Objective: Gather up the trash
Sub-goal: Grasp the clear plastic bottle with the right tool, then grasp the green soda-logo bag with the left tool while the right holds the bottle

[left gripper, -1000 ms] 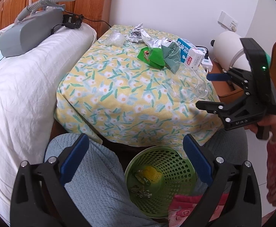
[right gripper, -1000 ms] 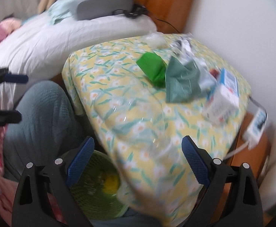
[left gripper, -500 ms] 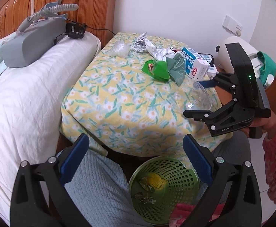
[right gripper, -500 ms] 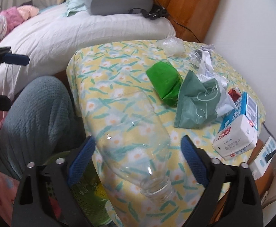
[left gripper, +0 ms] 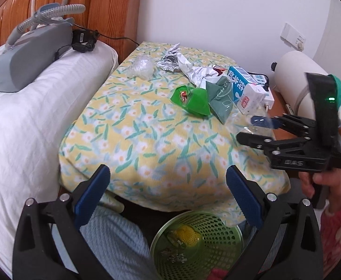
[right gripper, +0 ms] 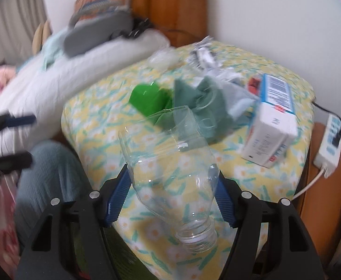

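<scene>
A clear plastic bottle [right gripper: 170, 163] lies on its side near the right front edge of the floral-clothed table [left gripper: 135, 144], neck toward the camera. My right gripper [right gripper: 171, 182] is closing on it, and both blue pads touch its sides. From the left wrist view that gripper [left gripper: 246, 128] reaches in from the right, around the faint bottle [left gripper: 238, 121]. My left gripper [left gripper: 168, 175] hangs open and empty over the table's front edge. Below it stands a green mesh basket [left gripper: 163, 231] with some trash inside.
On the table lie a green wrapper [left gripper: 191, 100], a dark green bag [left gripper: 219, 98], a blue-and-white carton [left gripper: 242, 86], crumpled foil [left gripper: 182, 63] and a clear plastic wad [left gripper: 140, 66]. A bed [left gripper: 30, 128] with a grey device lies left; a power strip [right gripper: 329, 144] hangs right.
The right gripper rolled, moved in over the bottle and narrowed its jaws until the pads met the bottle's sides. The left gripper drifted forward toward the table, still open.
</scene>
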### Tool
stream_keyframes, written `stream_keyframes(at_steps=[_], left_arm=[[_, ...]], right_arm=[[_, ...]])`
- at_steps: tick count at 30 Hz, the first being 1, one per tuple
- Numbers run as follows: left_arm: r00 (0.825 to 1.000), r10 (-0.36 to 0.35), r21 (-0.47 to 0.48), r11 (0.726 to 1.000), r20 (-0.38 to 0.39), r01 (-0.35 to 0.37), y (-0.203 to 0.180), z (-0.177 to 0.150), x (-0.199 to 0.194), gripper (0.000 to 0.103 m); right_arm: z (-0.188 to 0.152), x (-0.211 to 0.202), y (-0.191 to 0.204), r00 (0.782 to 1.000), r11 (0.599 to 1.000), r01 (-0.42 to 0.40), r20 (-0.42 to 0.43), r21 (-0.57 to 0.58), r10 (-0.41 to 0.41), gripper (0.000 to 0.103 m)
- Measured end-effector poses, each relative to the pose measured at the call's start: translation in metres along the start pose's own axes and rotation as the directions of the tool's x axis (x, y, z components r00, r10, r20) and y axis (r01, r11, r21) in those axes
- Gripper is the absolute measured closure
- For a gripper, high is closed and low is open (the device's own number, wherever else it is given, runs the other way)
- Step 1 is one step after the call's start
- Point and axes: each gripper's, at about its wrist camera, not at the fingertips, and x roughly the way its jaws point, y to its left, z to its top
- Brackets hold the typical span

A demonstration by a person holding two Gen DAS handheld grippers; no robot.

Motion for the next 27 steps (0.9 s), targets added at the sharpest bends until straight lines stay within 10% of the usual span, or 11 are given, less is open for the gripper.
stream_keyframes(at_steps=[12, 27], left_arm=[[1.000, 0.014, 0.037, 0.999, 0.019, -0.014, -0.029, 0.046, 0.068, 0.009], [0.999, 0.050, 0.075, 0.996, -0.008, -0.049, -0.040, 0.073, 0.125, 0.052]], right_arm=[[0.002, -0.042, -0.007, 0.981, 0.981, 0.135, 0.122, 0.140, -0.153, 0.035], [-0.009, -0.054, -0.017, 0.983, 0.978, 0.014, 0.177, 0.207, -0.052, 0.035]])
